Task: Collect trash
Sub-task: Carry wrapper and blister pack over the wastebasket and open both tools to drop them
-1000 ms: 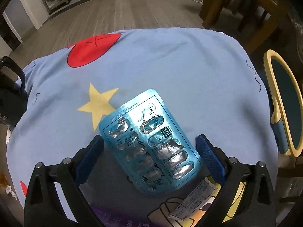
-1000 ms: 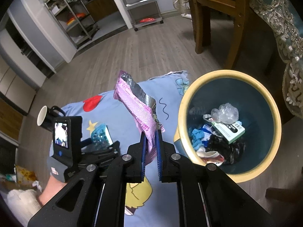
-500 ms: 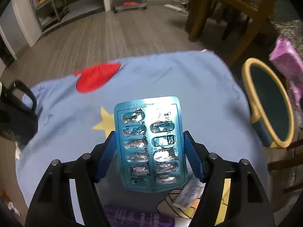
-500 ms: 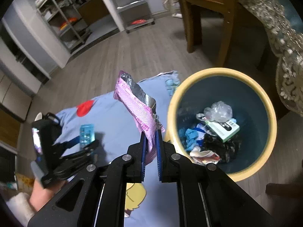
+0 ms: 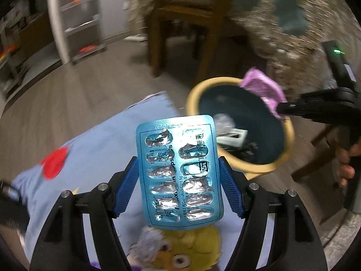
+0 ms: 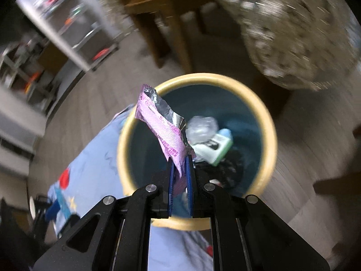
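Two pieces of trash are travelling at once, one in each pair of tongs, and both are heading for the yellow-rimmed bin [image 6: 269, 135] that is standing on the floor just beside the blue cartoon-print cloth [image 5: 94, 149].

In the right tongs [image 6: 180, 164] a pink foil wrapper [image 6: 161, 124] is being pinched by its lower end, so the rest of it is sticking up and hanging over the bin's open mouth; judging by that, it is being held there so it can drop straight in among the trash already lying inside, such as the white and green box [image 6: 216, 148] and a crumpled clear plastic ball [image 6: 200, 128]. These jaws are pressed almost together, with only the thin wrapper between them.

In the left tongs [image 5: 178, 178] an emptied blue blister pack [image 5: 178, 171] is being gripped across its width, flat face toward the camera, and is being carried clear of the cloth. The jaws are standing about two thirds spread, with the blue pads pressing on the pack's two long edges. From this view the bin is lying ahead and to the right, with the right tongs and wrapper already at its far rim.
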{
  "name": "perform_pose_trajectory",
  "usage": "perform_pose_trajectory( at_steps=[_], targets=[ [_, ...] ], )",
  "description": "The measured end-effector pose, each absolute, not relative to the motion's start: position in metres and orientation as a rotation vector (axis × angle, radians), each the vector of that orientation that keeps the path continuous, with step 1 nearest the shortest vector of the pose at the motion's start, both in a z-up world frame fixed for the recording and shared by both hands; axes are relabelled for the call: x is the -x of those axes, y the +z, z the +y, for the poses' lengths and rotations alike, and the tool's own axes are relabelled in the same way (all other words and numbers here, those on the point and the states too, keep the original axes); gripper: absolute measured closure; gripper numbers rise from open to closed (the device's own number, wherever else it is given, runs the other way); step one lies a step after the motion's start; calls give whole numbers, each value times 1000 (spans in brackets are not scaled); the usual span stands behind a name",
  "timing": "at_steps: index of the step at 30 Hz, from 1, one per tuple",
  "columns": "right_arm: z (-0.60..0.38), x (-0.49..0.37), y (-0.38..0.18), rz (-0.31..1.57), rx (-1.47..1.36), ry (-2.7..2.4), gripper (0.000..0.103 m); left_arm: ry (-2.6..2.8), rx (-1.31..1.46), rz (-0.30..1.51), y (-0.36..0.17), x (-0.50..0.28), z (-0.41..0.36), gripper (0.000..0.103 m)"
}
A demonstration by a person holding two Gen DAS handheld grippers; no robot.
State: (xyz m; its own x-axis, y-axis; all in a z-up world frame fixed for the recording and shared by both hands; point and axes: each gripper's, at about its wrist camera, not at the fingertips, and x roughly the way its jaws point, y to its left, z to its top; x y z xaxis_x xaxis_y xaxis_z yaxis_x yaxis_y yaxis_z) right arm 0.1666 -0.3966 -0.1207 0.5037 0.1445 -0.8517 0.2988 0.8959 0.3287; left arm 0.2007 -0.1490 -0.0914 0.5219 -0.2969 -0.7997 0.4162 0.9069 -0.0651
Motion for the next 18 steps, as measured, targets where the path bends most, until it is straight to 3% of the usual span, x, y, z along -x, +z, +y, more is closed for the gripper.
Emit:
perform_pose_trajectory(
  at_steps=[15,16,18],
  targets=[
    [-435,-153,-118,938,-636,-196,92,-615,-306,860,-77,-233,-243,33],
    [-436,-153,-117,934,-632,-197,92,-616,-310,854,-77,-233,-245,31],
    [-437,-153,-116,928,-635,-195,91,-604,-315,842,-79,-231,-247,17]
  ],
)
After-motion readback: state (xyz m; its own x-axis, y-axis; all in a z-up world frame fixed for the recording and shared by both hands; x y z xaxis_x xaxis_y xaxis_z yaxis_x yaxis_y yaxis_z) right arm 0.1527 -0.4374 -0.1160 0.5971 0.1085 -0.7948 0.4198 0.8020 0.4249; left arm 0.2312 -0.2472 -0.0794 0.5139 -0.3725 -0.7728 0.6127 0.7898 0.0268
